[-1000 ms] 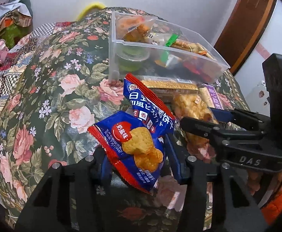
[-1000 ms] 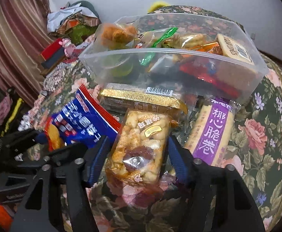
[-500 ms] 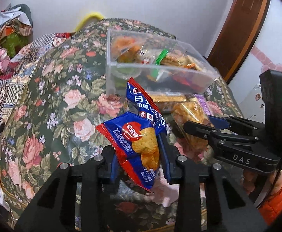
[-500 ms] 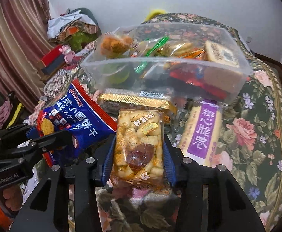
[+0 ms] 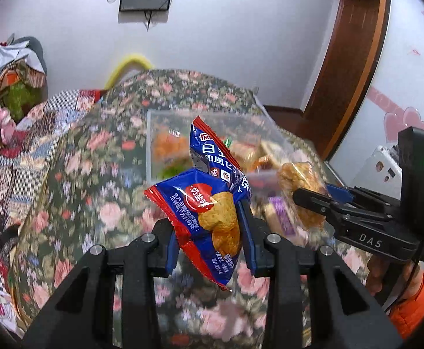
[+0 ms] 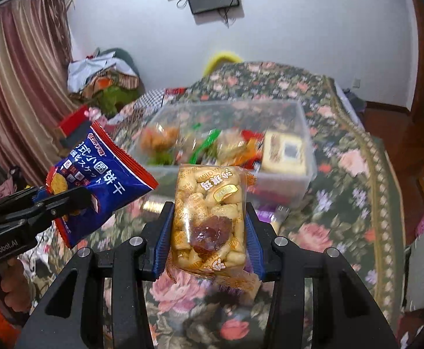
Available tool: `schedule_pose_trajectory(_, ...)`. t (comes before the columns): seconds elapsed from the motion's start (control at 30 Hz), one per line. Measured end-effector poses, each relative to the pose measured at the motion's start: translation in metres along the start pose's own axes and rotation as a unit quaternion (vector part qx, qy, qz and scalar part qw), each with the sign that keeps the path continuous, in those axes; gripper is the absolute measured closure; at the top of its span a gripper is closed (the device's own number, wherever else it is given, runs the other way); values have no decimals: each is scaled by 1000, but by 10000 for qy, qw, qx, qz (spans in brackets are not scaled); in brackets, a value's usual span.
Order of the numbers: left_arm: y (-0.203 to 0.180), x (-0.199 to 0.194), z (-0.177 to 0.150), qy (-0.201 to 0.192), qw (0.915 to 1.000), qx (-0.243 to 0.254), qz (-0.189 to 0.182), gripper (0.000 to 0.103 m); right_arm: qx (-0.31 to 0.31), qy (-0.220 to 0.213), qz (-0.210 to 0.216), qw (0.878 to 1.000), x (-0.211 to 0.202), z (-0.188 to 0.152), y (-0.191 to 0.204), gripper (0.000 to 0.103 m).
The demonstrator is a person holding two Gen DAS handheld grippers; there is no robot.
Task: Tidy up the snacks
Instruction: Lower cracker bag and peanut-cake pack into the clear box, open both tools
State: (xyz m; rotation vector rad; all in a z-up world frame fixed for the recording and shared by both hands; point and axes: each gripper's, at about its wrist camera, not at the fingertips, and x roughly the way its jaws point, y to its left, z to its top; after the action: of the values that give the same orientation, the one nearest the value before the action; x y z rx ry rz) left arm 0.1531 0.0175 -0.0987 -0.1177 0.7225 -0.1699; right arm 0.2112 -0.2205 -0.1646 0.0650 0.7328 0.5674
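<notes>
The left gripper (image 5: 210, 242) is clamped on a blue bag (image 5: 212, 215), the right gripper (image 6: 209, 238) on a clear pack (image 6: 210, 221); both are held above the bench (image 6: 342, 203), near the bin (image 6: 304, 157), presumably for dropping in.

You read "DAS" on the right gripper (image 5: 310, 200) body and "GenRobot.AI" on the left gripper (image 6: 66, 200) body
</notes>
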Motion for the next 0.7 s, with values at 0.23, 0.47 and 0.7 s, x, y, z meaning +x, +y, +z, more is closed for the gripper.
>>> schedule_pose_trajectory(0.23,-9,7,35,-276,9996,105,21,67,-11,-302,-110,9995,-1,29,-9,61)
schedule_pose_trajectory(0.47,-13,28,67,-391,9990,177,97,67,-23,-497,-177,9986,5,52,-14,61)
schedule_pose_trajectory(0.7,-10,66,83,-223,9996,117,163,67,-45,-499,-254,9984,30,75,-22,61)
